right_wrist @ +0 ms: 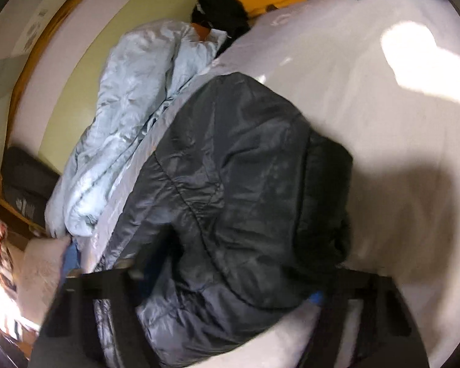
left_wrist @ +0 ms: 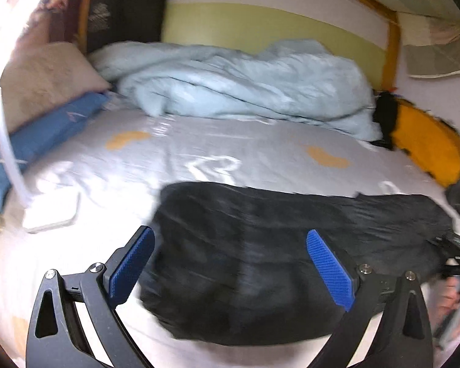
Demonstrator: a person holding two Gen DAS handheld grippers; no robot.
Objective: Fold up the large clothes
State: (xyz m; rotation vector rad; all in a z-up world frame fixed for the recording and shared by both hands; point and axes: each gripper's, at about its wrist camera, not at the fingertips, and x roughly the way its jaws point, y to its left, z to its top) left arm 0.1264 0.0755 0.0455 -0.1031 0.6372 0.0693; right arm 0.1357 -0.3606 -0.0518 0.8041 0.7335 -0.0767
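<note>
Mid-fold, prob.: the jacket (left_wrist: 260, 260) is lying bunched on the bed (left_wrist: 199, 153), at 12 o'clock of both tools. The left gripper (left_wrist: 230, 270) is hanging wide open, holding nothing. The right gripper (right_wrist: 224, 300) is too blurred to tell. Next: pinching an edge. No containers showing.

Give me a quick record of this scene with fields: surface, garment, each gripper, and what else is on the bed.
surface: bed sheet, pale with orange and white shapes
garment: black puffer jacket, lying on the sheet, partly bunched
left gripper: open, blue pads either side of the jacket's near part, holding nothing
right gripper: blurred, over the jacket; open or shut unclear
far side: light blue duvet, crumpled along the headboard
left side: beige pillow on a blue pillow
right side: yellow cloth
</note>
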